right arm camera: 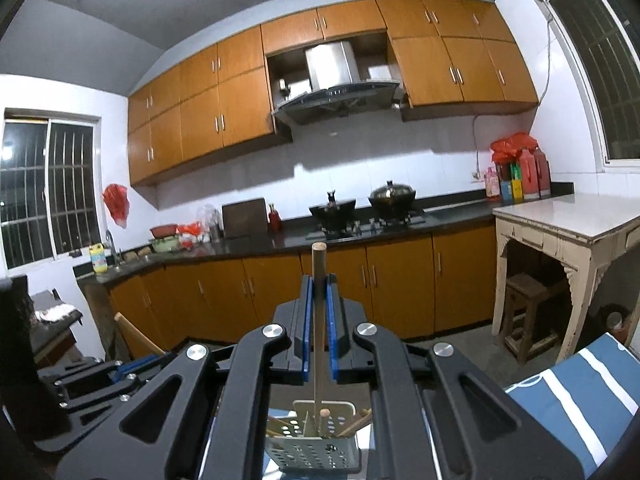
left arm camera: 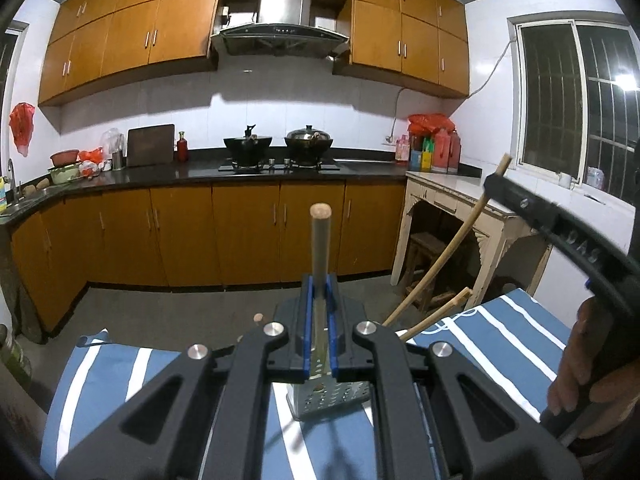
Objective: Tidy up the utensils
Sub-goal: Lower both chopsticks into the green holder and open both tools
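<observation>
Looking along the left gripper (left arm camera: 320, 280), its blue-lined jaws are pressed tight on a grey-handled utensil (left arm camera: 320, 240) with a round wooden tip, held upright between the pads. Just below the jaws, on the blue-and-white striped cloth (left arm camera: 500, 332), stands a perforated metal utensil holder (left arm camera: 332, 400); the utensil's lower end runs down to it, but whether it sits inside cannot be told. At the right edge the right gripper (left arm camera: 496, 180) reaches in, a hand (left arm camera: 580, 376) on its handle, its jaws clamped on a long wooden chopstick (left arm camera: 448, 248) that slants down toward the cloth. A second chopstick (left arm camera: 440, 314) lies slanted just beside it. Behind are orange cabinets and a black counter (left arm camera: 200, 172).

From the right wrist, the right gripper (right arm camera: 319, 280) grips the chopstick (right arm camera: 319, 300) narrowly between its blue pads, the stick upright with its lower end down in the utensil holder (right arm camera: 316, 448). More wooden sticks (right arm camera: 358, 422) lean inside the holder's compartments. The left gripper (right arm camera: 120, 368) shows at lower left, the cloth (right arm camera: 560, 392) at lower right
</observation>
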`<state>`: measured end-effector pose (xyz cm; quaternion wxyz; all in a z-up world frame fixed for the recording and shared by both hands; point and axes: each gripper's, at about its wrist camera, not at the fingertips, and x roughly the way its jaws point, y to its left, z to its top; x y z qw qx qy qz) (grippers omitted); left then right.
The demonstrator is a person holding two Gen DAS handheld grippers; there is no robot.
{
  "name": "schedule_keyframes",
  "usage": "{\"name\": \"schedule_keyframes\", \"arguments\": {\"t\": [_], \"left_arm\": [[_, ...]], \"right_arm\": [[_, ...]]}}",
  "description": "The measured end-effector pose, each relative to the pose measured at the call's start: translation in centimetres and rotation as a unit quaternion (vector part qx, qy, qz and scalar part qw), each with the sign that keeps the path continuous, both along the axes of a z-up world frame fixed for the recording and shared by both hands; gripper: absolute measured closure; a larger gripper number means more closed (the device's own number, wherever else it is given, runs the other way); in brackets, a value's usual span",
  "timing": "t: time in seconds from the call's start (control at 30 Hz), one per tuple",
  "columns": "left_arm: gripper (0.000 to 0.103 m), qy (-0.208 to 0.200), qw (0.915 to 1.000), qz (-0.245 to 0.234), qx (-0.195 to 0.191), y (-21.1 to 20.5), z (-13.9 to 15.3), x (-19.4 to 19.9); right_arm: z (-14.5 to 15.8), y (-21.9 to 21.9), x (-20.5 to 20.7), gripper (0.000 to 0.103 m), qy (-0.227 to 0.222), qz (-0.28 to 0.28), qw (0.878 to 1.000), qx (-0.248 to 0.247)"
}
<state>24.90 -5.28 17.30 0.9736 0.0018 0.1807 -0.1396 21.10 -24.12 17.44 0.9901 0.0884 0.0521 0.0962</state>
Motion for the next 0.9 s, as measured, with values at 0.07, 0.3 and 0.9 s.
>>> {"name": "schedule_keyframes", "arguments": {"t": [0.07,0.3,0.9], "left_arm": [[0.096,0.001,1.0000,0.002,0.000,0.1,-0.4,0.4],[0.096,0.015,0.9998,0.004,-0.008,0.5,-1.8,2.1],[0.062,-0.003,0.9994,0.023,-0.026,2.1,-0.7,-1.6]], "right_arm": [[-0.3,0.2,0.4,0.096,0.007,0.001,1.000,0.000],[-1.4,1.0,1.5,0.096,0.029,0.007,0.999,-0.011],[-1.5,-0.2,-1.8,0.058,0.049,-0.003,0.999,-0.014]]}}
